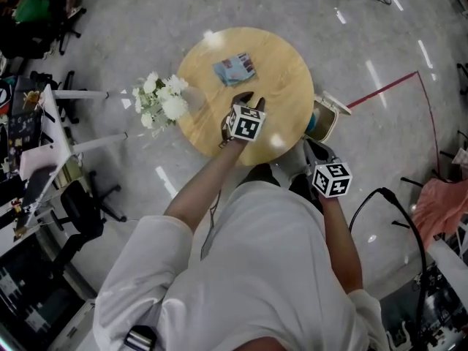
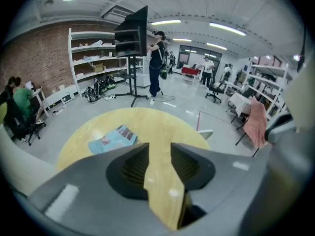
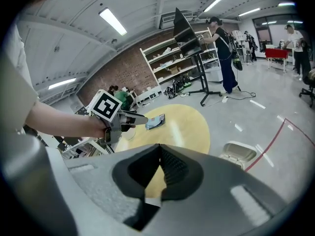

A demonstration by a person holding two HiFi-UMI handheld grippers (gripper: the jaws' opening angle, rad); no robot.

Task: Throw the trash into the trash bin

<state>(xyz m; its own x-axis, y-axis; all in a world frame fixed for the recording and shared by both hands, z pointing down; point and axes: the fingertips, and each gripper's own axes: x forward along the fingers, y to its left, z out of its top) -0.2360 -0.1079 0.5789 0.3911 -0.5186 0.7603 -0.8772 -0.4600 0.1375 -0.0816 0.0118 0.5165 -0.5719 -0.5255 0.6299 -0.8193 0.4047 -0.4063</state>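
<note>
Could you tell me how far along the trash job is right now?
Nothing looks done: the blue wrapper lies on the round table. In hand: the left gripper reaches toward it, jaws apart and empty; the right gripper is shut on nothing. Left: grasp the wrapper and drop it in the trash bin beside the table.

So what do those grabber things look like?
The left hand-held gripper and the right hand-held gripper are dark grey, each with two ribbed jaws and a white cube of black square markers on top. The person wears a white short-sleeved shirt.
</note>
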